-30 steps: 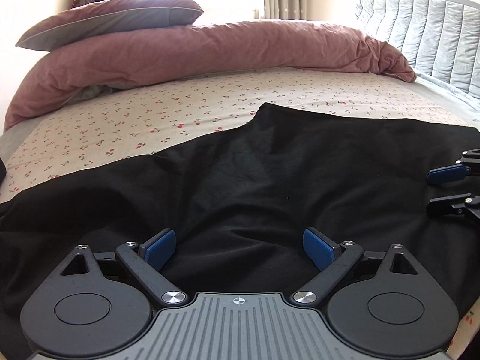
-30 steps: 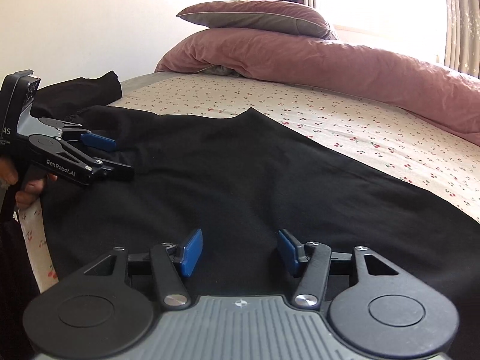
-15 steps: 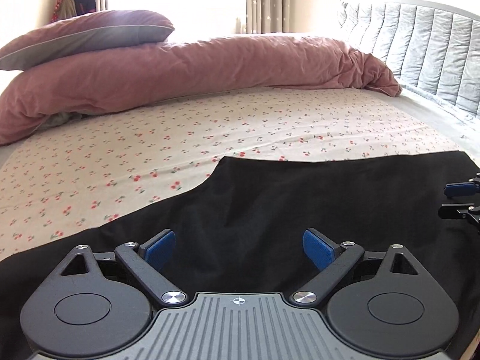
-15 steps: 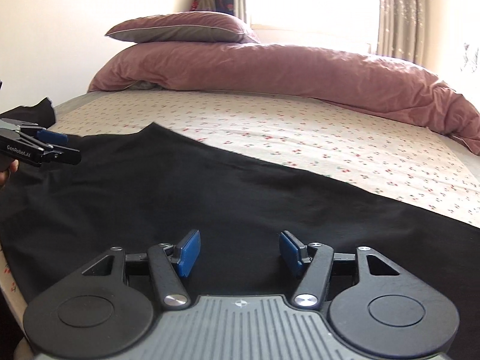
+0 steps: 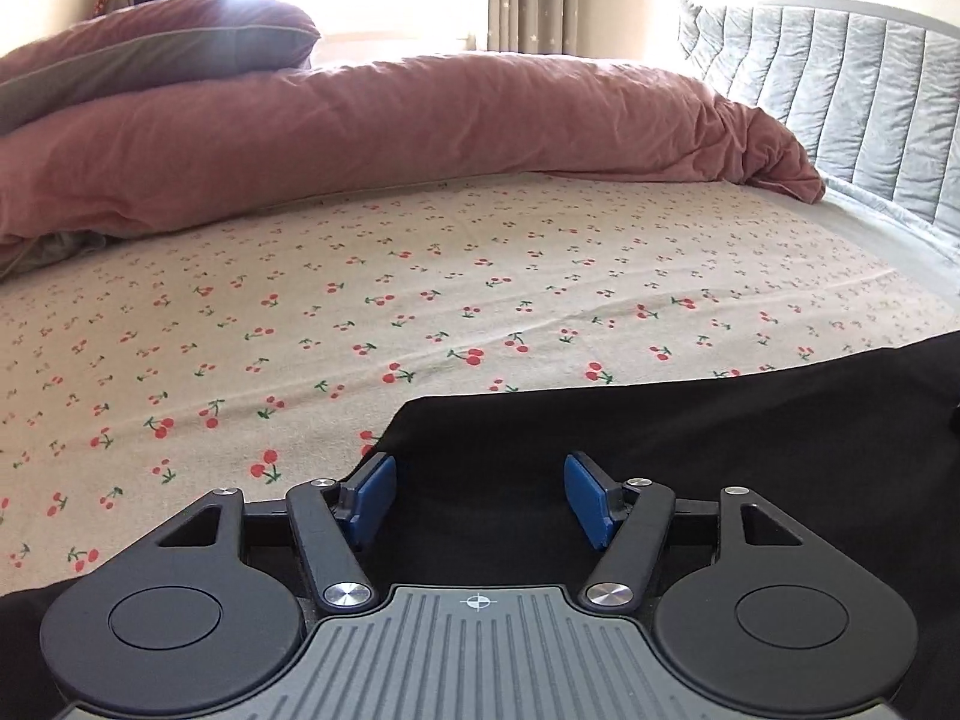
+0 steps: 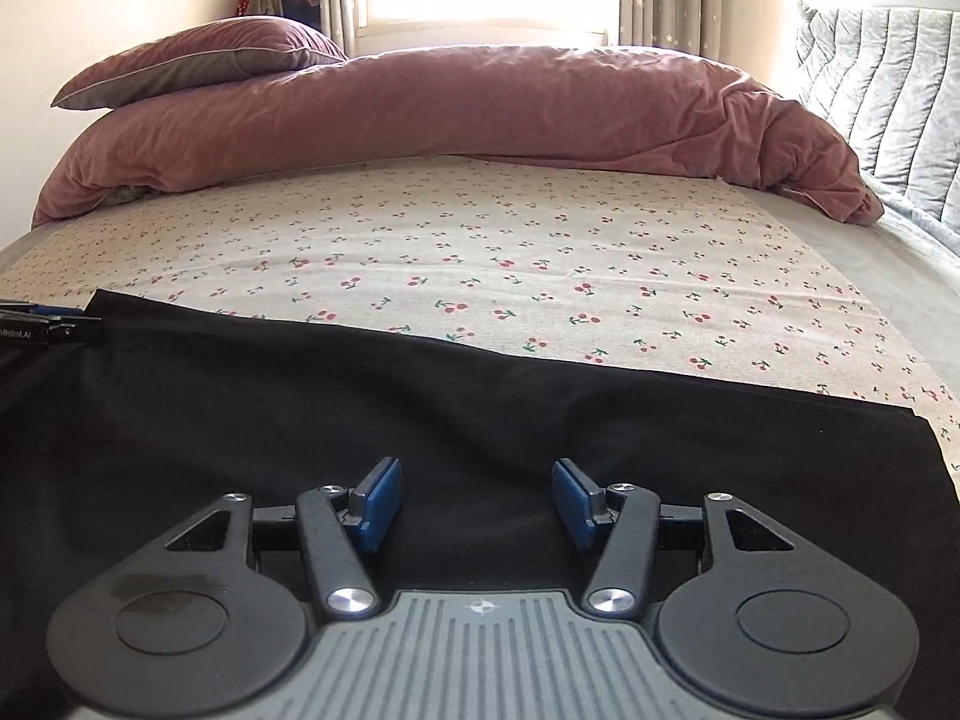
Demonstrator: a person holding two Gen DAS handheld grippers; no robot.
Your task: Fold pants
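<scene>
— What's under your claws just now?

— The black pants (image 6: 420, 420), a soft matte cloth lying flat on the bed sheet (image 6: 540, 252) and running across its near side. Their far edge makes a long straight line, with a squared corner at the right in my right-hand view.

— And your left gripper (image 5: 477, 498)?

— It hangs over a corner of the pants (image 5: 660, 432), where the edge bends down to the left. Its blue pads (image 5: 375, 495) are smooth and flat, on black jointed arms. The jaws are closing, with cloth below the gap, but the pads press on nothing.

— The right gripper (image 6: 474, 501)?

— The same build, poised over the middle of the black cloth. Its jaws are closing too, still apart, gripping nothing. The left gripper's tip shows at the far left edge of that view.

— The rest of the bed?

— The sheet is pale cotton printed with small red cherries, faintly creased. Behind it lies a rumpled dusty-pink duvet (image 6: 480, 114) in a long roll, a plump pillow (image 6: 198, 60) atop its left end, and a quilted grey headboard (image 5: 840, 102) with vertical channels at the right.
</scene>
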